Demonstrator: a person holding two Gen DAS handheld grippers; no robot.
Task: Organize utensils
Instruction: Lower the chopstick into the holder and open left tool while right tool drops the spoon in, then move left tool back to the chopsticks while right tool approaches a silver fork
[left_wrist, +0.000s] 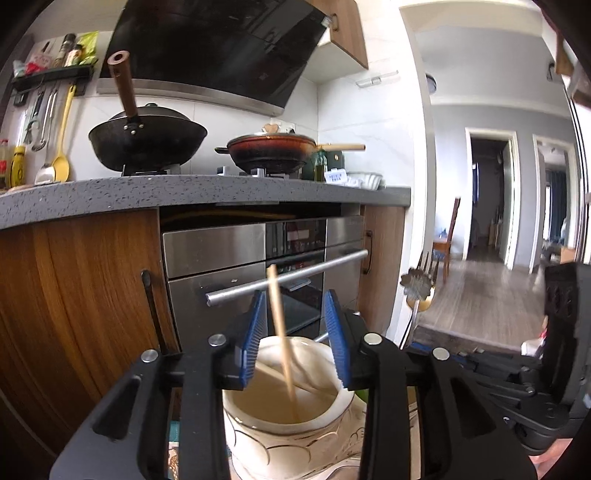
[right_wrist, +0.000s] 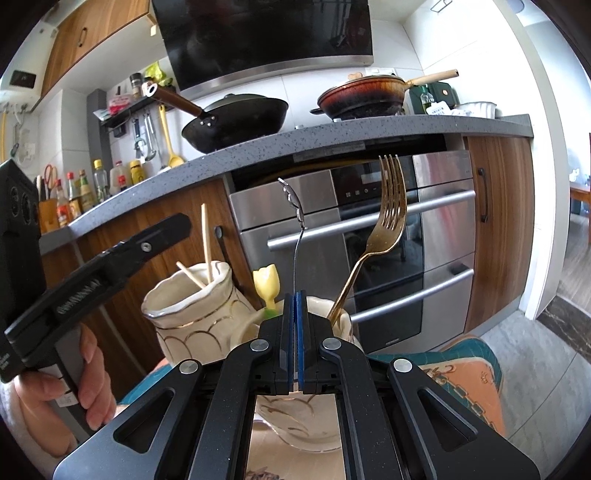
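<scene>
My left gripper (left_wrist: 295, 317) is open above a cream ceramic holder (left_wrist: 284, 417). A wooden chopstick (left_wrist: 280, 339) stands in the holder between the blue pads, and a second one lies inside. That holder shows in the right wrist view (right_wrist: 192, 314) with the chopsticks (right_wrist: 205, 247). My right gripper (right_wrist: 295, 325) is shut on a thin silver utensil handle (right_wrist: 295, 229) with an ornate end pointing up, over a second cream holder (right_wrist: 340, 325). A gold fork (right_wrist: 384, 225) and a yellow tulip-topped utensil (right_wrist: 266, 284) stand in that second holder.
A steel oven (right_wrist: 369, 236) with bar handles sits under the grey counter (left_wrist: 184, 192). A black wok (left_wrist: 147, 140) and a brown pan (left_wrist: 273, 147) sit on the stove. Wooden cabinets (left_wrist: 81, 295) flank the oven. A patterned cloth (right_wrist: 461, 373) lies under the holders.
</scene>
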